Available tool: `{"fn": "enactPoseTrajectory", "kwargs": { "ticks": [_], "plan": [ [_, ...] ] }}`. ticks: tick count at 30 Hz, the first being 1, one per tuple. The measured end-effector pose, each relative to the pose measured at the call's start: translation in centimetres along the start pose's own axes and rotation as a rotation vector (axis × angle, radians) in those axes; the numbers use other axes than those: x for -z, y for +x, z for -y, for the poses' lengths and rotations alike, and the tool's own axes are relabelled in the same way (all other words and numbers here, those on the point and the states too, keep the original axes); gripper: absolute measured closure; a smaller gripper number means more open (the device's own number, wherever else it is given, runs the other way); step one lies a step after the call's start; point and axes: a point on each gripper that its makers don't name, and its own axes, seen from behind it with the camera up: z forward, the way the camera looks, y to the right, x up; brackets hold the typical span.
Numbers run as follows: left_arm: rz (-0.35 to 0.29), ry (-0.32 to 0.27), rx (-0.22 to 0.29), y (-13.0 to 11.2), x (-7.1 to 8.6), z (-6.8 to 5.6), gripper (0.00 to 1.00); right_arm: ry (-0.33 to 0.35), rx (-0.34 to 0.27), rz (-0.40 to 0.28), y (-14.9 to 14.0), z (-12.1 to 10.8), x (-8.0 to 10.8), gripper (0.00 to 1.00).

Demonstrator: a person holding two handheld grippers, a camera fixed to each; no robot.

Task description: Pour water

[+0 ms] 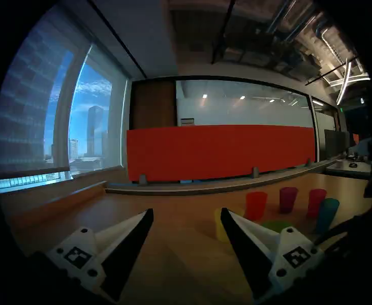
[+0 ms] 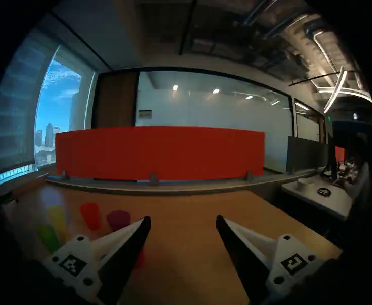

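Observation:
Several coloured plastic cups stand on the wooden table. In the left gripper view they sit right of centre: a yellow cup partly behind my right finger, an orange cup, a magenta cup, a red cup, a teal cup and a green cup. My left gripper is open, nothing between its fingers. In the right gripper view a green cup, yellow cup, orange cup and purple cup stand at the left. My right gripper is open and holds nothing.
A red divider panel runs along the table's far edge. Big windows lie to the left. Another desk with small items stands at the right, past the table's edge.

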Motion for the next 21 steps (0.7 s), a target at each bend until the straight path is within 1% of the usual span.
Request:
{"fn": "enactPoseTrajectory", "kwargs": {
  "ticks": [6, 15, 21],
  "plan": [
    [0.006, 0.013, 0.018, -0.8, 0.0, 0.7, 0.02, 0.002, 0.011, 0.004, 0.0, 0.2, 0.0, 0.01],
    [0.010, 0.010, 0.034, -1.4, -0.2, 0.5, 0.02, -0.001, 0.029, 0.003, 0.3, 0.3, 0.2, 0.01],
    [0.018, 0.011, 0.044, -1.7, -0.1, 0.7, 0.02, -0.001, 0.035, 0.000, 0.4, 0.4, 0.4, 0.01]
  ]
}}
